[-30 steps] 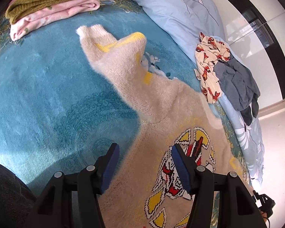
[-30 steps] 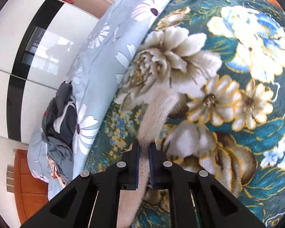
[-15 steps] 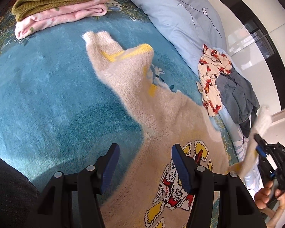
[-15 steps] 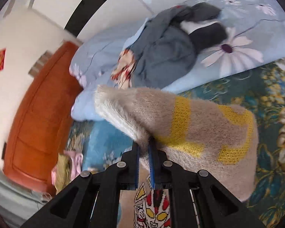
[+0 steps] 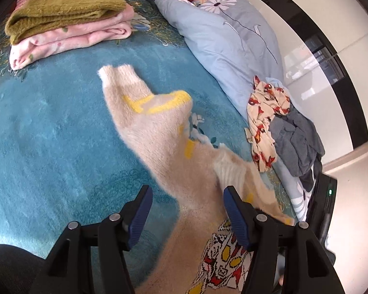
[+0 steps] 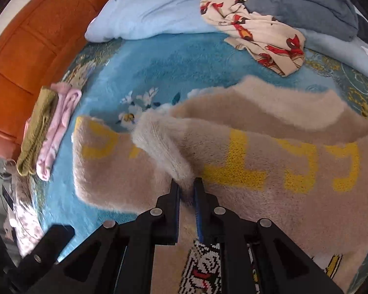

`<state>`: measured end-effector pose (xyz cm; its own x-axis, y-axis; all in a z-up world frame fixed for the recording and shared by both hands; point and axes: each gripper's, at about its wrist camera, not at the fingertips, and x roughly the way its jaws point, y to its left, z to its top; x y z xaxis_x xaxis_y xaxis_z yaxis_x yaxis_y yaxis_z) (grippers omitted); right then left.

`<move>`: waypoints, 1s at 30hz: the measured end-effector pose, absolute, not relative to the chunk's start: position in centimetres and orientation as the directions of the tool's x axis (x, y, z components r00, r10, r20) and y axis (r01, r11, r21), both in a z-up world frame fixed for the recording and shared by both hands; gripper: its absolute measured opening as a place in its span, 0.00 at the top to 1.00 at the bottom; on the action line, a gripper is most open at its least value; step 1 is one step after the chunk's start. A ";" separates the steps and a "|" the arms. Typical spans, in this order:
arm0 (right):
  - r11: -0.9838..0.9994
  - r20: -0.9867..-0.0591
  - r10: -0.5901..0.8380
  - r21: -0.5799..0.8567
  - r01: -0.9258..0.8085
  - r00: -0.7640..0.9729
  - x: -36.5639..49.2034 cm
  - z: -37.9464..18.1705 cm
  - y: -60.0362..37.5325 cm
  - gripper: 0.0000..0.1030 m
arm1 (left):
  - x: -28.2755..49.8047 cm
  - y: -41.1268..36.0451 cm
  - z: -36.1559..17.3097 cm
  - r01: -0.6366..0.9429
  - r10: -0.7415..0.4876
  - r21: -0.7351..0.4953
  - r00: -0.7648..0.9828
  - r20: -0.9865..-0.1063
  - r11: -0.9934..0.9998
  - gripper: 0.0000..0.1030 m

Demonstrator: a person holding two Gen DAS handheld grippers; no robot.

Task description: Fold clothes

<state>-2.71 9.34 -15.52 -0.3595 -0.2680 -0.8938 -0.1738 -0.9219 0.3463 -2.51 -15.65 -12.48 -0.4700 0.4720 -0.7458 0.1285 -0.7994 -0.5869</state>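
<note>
Spread flat on the blue bed blanket, the beige fuzzy sweater lies under both grippers. Its body carries a knitted red, yellow and black figure; yellow markings band the sleeves. One sleeve runs away from the released, wide-apart left gripper toward the folded clothes stack. The right gripper jaws are clenched on the other sleeve's pale cuff, draped across the chest.
</note>
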 end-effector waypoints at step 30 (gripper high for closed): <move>-0.689 -0.868 -0.317 0.487 -0.537 -0.381 7.8 -15.8 18.8 0.50 | -10.6 -22.3 -21.3 0.351 0.677 -0.855 -0.524 -0.517 -0.381 0.88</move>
<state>7.84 18.81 -15.76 -0.3815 -0.3171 -0.8683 -0.5370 -0.6885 0.4874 -10.61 -22.33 -21.26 -0.5236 0.6772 -0.5170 0.3511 -0.3814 -0.8551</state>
